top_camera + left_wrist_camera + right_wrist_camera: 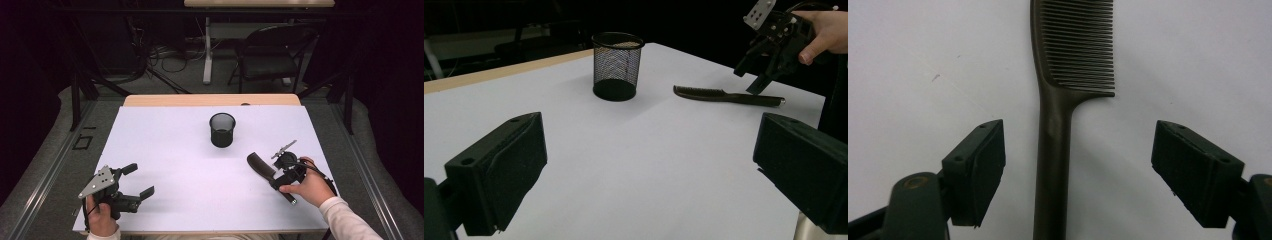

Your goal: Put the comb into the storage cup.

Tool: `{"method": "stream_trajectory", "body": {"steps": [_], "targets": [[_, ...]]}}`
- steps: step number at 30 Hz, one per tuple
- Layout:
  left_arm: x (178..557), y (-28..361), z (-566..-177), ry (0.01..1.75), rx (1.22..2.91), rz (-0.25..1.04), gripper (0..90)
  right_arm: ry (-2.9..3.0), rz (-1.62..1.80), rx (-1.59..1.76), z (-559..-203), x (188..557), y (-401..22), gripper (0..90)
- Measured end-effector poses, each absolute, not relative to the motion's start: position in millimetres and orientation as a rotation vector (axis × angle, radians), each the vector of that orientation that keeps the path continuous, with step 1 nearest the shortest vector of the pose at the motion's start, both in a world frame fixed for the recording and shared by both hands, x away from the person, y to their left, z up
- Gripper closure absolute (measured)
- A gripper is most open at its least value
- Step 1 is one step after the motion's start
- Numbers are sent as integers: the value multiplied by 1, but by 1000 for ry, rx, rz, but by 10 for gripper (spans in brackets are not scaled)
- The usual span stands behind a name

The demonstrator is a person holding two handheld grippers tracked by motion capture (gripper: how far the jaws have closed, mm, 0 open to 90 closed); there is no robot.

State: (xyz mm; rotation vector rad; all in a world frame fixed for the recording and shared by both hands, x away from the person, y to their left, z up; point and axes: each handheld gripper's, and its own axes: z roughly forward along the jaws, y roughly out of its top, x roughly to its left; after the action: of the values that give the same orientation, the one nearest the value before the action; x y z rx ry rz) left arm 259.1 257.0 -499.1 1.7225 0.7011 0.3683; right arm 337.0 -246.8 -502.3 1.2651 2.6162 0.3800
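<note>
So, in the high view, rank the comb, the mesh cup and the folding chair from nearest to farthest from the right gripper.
1. comb: lying under the right gripper, handle between its open jaws.
2. mesh cup: upright, mid-table, up and left.
3. folding chair: on the floor beyond the table's far edge.

From above and behind me, the high view looks forward and down over the white flat surface (170, 150). My left camera looks low across it; my right hangs close over the dark plastic long-handled comb (1055, 150), shared by all three.

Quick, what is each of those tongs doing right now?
Left tongs: open, holding nothing.
Right tongs: open, straddling the comb handle without touching it.
</note>
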Motion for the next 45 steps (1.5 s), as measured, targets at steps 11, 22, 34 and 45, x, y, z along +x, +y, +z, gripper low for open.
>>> {"method": "stream_trajectory", "body": {"steps": [11,22,34,45], "targets": [[259,257,-499,700,1723,366,10,2613,398,1275,-509,340,-241,293],[259,257,-499,700,1723,364,10,2666,281,1273,-514,345,-236,379],[260,256,-500,696,1723,361,10,2703,202,1353,-517,343,-239,475],[259,256,-500,697,1728,362,11,2693,317,1427,-528,338,-240,598]]}}
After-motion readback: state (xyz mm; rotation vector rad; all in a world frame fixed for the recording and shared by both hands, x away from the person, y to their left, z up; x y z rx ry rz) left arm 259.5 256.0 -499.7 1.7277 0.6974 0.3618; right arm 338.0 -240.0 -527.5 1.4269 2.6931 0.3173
